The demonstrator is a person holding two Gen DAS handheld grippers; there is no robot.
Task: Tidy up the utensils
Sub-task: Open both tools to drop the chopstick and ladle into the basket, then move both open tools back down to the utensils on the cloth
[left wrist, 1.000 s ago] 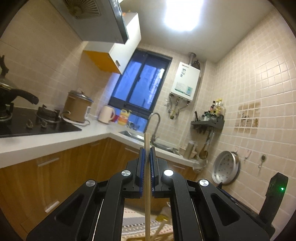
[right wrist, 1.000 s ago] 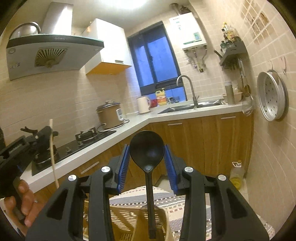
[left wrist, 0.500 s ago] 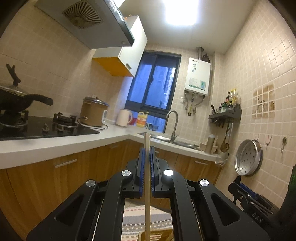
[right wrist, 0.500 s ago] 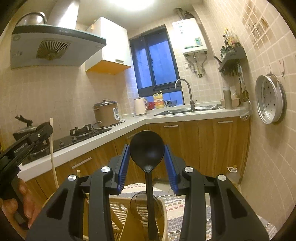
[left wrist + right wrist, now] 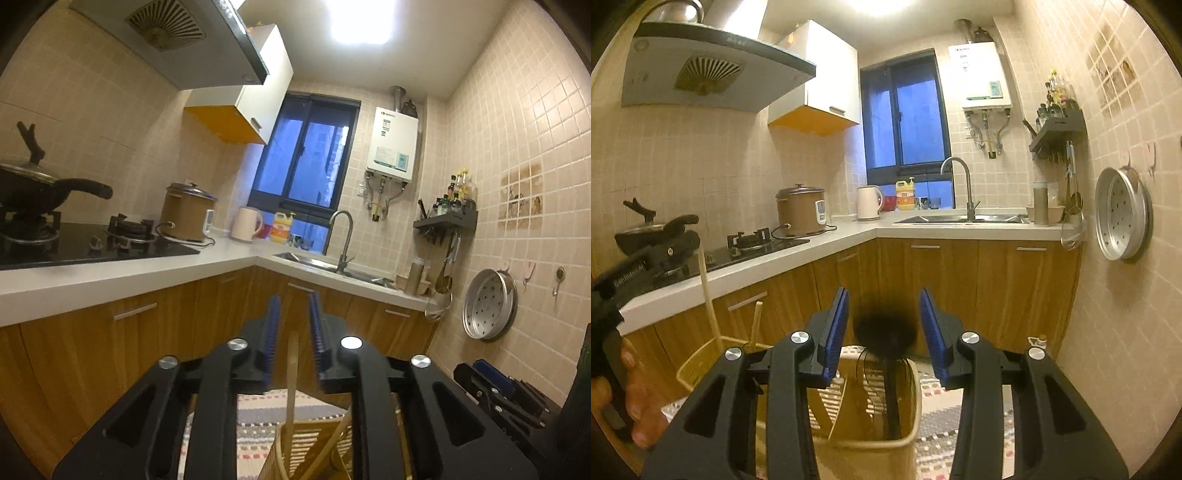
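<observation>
My left hand-held gripper [image 5: 293, 332] has just been opening: its blue pads stand apart with the wooden chopstick [image 5: 291, 380] between them, touching neither, its lower end down in the cream utensil basket [image 5: 295, 439] below me. My right hand-held gripper [image 5: 882, 325] is spread too, and the black ladle [image 5: 886, 332] stands blurred between the pads without being pressed, its handle reaching down into the basket's near compartment [image 5: 908, 439]. A second chopstick [image 5: 756, 321] leans in the basket's left part.

Beyond both grippers lies open floor with a striped rug [image 5: 255, 417], bounded on the left and far side by the L-shaped counter [image 5: 229, 254] and on the right by the tiled wall. The counter's white edge runs well clear of my fingers.

Small white lettering on the left gripper's side [image 5: 629, 278] is too small to read, as are the panels on the water heater [image 5: 982, 75] and the yellow bottle's [image 5: 905, 194] label.

On the stove a lidded black pan [image 5: 33, 182] sits; a brown rice cooker [image 5: 188, 212] and a white kettle [image 5: 245, 223] stand further along.
</observation>
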